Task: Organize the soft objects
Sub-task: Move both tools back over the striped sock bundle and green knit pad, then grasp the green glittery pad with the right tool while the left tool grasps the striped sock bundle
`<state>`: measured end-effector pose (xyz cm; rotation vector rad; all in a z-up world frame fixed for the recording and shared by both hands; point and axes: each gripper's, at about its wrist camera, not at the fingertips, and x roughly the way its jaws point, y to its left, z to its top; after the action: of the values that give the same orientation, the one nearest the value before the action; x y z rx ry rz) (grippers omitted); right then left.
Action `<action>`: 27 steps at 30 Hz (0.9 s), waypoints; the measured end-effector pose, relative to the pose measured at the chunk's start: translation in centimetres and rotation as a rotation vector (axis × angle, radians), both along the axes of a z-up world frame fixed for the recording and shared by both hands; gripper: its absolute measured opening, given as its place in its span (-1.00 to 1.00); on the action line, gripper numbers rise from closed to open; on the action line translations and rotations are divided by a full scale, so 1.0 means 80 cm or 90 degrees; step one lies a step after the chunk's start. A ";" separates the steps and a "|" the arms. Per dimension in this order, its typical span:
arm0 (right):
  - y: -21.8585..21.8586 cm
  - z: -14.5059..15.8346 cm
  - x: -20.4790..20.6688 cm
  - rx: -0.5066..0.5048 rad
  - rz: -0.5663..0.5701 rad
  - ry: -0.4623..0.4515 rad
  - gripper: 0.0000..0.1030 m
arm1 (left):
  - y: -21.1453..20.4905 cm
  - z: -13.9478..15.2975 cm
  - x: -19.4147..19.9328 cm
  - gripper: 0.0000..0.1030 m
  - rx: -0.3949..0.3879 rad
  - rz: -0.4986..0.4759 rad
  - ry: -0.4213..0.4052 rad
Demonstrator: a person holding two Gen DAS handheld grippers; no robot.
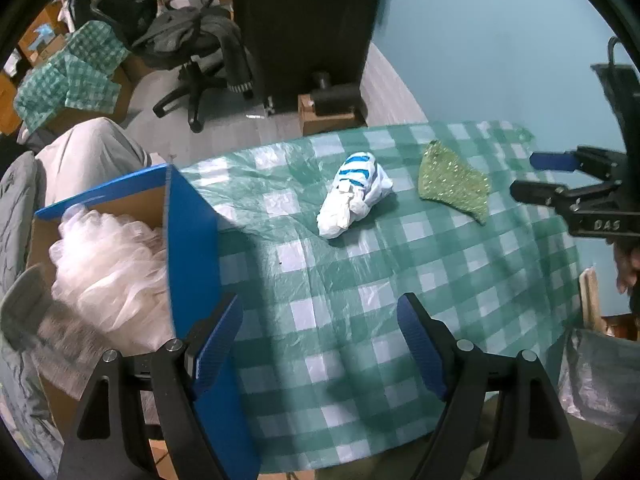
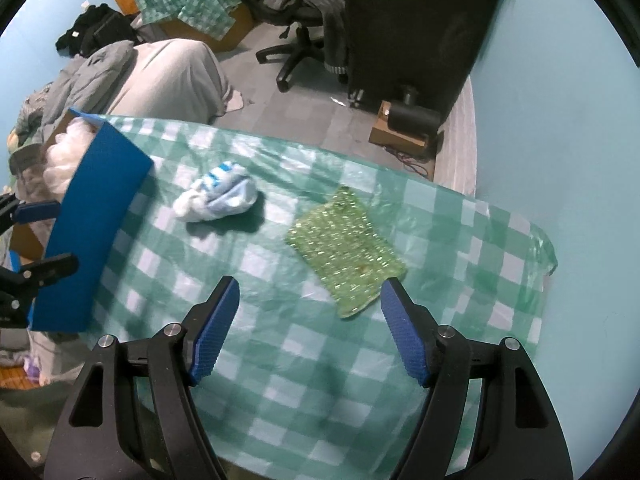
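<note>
A white bundle with blue stripes [image 1: 352, 196] [image 2: 218, 198] lies on the green checked table cover [image 1: 360, 320] [image 2: 300, 360]. Right of it lies a flat, glittery green pad [image 1: 452, 184] [image 2: 346, 248]. At the table's left edge stands a blue box [image 1: 192, 240] [image 2: 96, 216] holding white fluffy mesh [image 1: 108, 264]. My left gripper [image 1: 320, 308] [image 2: 64, 234] is open above the cover beside the box wall, nothing between its fingers. My right gripper [image 2: 310, 286] [image 1: 524, 176] is open just short of the green pad, its right pad near the pad's corner.
Beyond the table's far edge are a black cabinet [image 1: 304, 28], a small cardboard box [image 2: 400, 136], an office chair with clothes [image 1: 196, 48] and a grey cloth-covered shape [image 2: 172, 76]. The wall [image 2: 540, 120] bounds the right side.
</note>
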<state>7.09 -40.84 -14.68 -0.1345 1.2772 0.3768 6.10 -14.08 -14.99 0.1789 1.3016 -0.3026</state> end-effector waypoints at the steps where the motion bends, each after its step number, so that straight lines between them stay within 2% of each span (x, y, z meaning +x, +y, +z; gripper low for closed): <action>1: -0.003 -0.003 0.003 0.001 0.004 -0.001 0.42 | -0.004 -0.005 0.003 0.57 0.003 -0.004 0.001; 4: -0.006 -0.015 0.014 -0.012 0.028 -0.001 0.42 | -0.014 -0.022 0.015 0.57 0.020 -0.010 0.012; 12: 0.002 -0.064 0.038 -0.037 0.085 0.024 0.42 | -0.038 -0.055 0.048 0.58 0.015 -0.033 0.017; 18: 0.007 -0.098 0.052 -0.061 0.104 0.045 0.42 | -0.055 -0.073 0.075 0.59 0.005 -0.042 0.024; 27: 0.008 -0.132 0.060 -0.092 0.107 0.059 0.42 | -0.084 -0.090 0.098 0.67 0.021 -0.076 0.026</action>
<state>11.87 -40.23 -25.25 -0.3522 1.3896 0.4380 13.93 -20.77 -22.16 0.2804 1.3396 -0.3871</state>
